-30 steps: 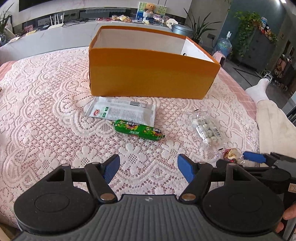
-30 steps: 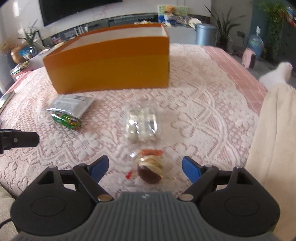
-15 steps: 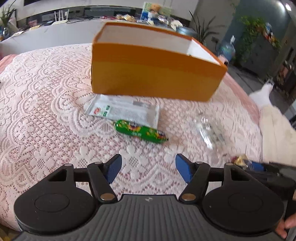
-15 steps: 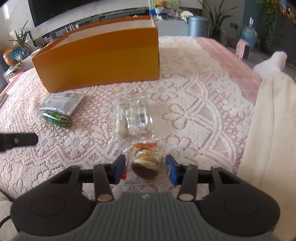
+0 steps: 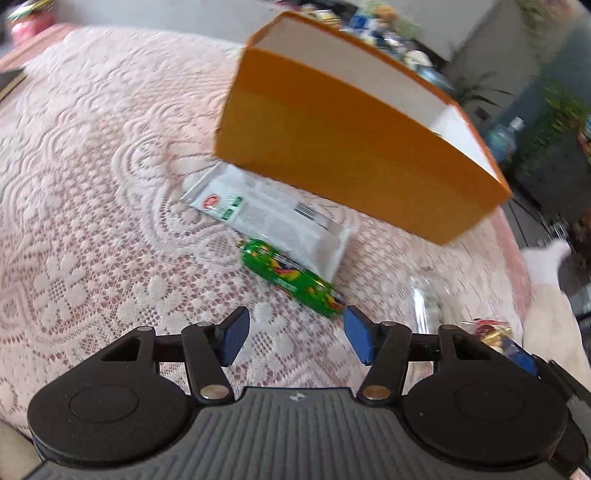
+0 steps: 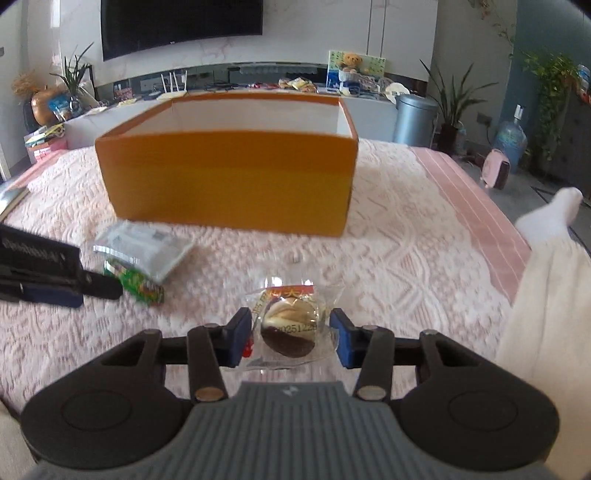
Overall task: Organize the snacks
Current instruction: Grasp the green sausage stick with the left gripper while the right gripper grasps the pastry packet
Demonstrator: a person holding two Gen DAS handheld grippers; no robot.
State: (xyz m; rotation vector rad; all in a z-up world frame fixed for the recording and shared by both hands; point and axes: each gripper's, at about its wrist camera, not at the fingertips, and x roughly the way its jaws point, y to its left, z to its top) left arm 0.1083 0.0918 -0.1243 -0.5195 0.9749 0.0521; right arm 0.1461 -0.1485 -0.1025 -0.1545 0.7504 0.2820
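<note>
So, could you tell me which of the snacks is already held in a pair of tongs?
The round brown-and-white pastry in clear wrap, pinched by the right tongs. The green sausage and white packet lie loose on the cloth.

Looks like a home living room: big black wall-mounted TV (image 6: pixel 183 27), leafy potted houseplants (image 6: pixel 448 107), pink lace-covered table (image 6: pixel 406 236).

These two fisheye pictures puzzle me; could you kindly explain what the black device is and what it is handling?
A person holds a handheld two-finger gripper in each hand, each carrying a camera looking along its blue-padded fingers. In the right view, the right gripper is clamped on a clear-wrapped round brown-and-cream pastry. In the left view, the left gripper, its jaws just narrowing, stands open and empty near a green sausage-shaped snack and a flat silver-white packet. Both lie on the pink lace cloth before an open orange cardboard box.
</note>
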